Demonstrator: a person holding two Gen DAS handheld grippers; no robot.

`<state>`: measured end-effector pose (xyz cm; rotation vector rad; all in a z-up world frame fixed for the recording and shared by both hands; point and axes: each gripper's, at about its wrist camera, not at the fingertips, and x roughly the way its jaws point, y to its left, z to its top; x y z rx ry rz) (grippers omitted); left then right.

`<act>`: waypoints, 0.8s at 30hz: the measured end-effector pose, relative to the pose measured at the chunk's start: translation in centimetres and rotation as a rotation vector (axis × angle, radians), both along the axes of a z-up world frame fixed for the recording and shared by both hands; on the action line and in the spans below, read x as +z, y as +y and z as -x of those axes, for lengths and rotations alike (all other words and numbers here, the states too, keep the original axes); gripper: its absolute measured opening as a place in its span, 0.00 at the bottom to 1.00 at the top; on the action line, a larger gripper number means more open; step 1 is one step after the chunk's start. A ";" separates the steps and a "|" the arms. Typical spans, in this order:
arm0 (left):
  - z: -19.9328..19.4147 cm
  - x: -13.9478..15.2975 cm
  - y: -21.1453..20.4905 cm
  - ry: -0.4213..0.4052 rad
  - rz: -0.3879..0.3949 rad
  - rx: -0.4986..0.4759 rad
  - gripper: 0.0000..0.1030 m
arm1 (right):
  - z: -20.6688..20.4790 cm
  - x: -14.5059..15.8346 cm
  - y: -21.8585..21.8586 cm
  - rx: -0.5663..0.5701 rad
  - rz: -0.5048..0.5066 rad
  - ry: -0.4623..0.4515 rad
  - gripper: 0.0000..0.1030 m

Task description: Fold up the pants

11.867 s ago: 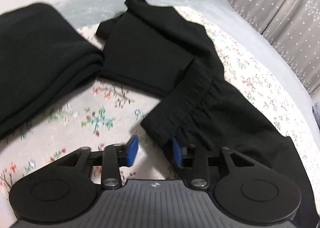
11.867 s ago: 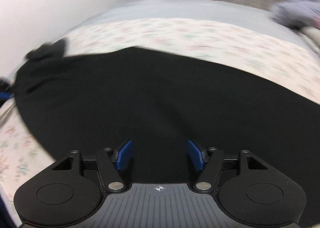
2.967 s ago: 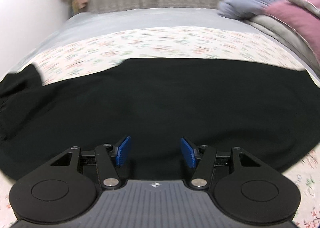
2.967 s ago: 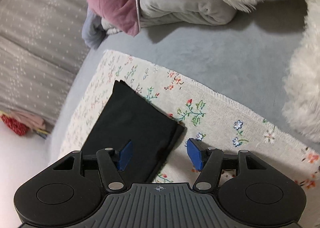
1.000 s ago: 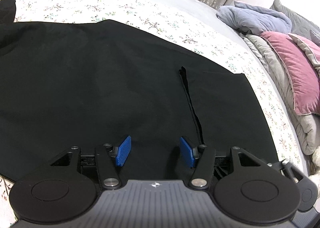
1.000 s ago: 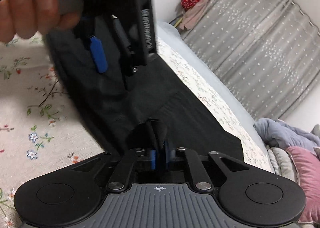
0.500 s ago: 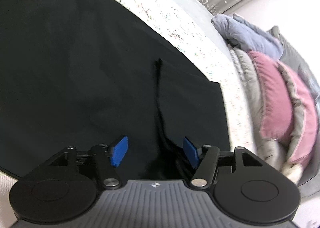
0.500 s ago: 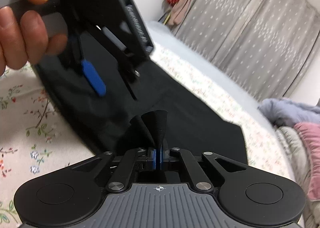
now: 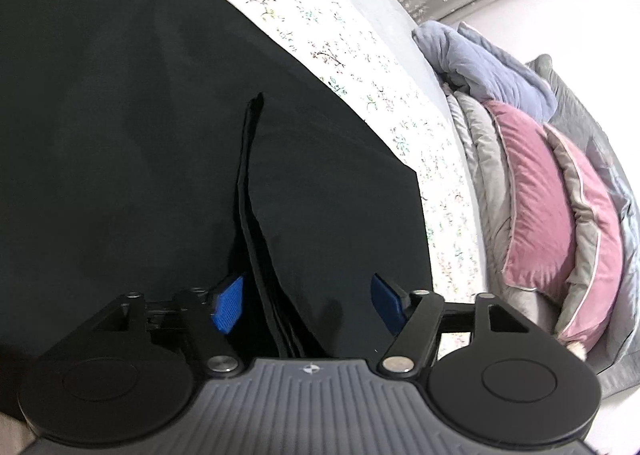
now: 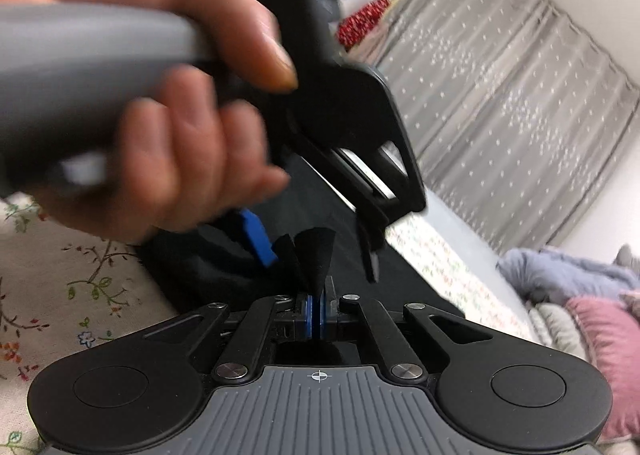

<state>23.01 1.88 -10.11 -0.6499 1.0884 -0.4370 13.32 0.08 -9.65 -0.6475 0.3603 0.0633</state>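
Black pants (image 10: 316, 255) pinched in right tool (image 10: 316, 315); left tool (image 9: 306, 301) spread.

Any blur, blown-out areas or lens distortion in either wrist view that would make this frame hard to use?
Left wrist view: mostly sharp, but the black pants read as near-featureless dark, the floral sheet is washed out, and the fisheye curves the bed edge. Right wrist view: the hand and left gripper are motion-blurred close up; the right gripper, shut on pants fabric, stays sharp.

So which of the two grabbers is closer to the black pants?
Right. The right gripper is shut on an edge of the black pants; the left gripper is open, its pads either side of the fabric.
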 end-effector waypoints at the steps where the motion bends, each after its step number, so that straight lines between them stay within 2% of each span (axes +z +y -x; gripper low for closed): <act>1: -0.1 0.2 -0.3 -0.008 -0.016 -0.017 0.71 | 0.2 -0.1 0.1 0.007 0.014 -0.011 0.00; 2: -0.3 0.2 -0.6 -0.017 -0.033 -0.039 0.65 | 0.3 -0.1 0.3 0.013 0.028 -0.020 0.00; 4: -0.6 0.2 -1.1 -0.034 -0.071 -0.084 0.29 | 0.6 -0.1 0.4 0.020 0.044 -0.035 0.00; 5: -0.6 0.2 -1.2 -0.044 -0.083 -0.100 0.27 | 0.7 -0.1 0.4 0.021 0.047 -0.040 0.00; 14: -0.7 4.0 0.4 -0.254 -0.168 -0.141 0.24 | 0.0 0.9 1.1 0.015 0.009 -0.094 0.00; 19: -1.7 5.2 3.0 -0.304 -0.184 -0.127 0.24 | -1.1 2.1 2.7 0.050 -0.032 -0.116 0.00; 24: -2.5 5.7 5.6 -0.332 -0.232 -0.104 0.24 | -3.4 3.3 4.3 0.068 -0.114 -0.122 0.00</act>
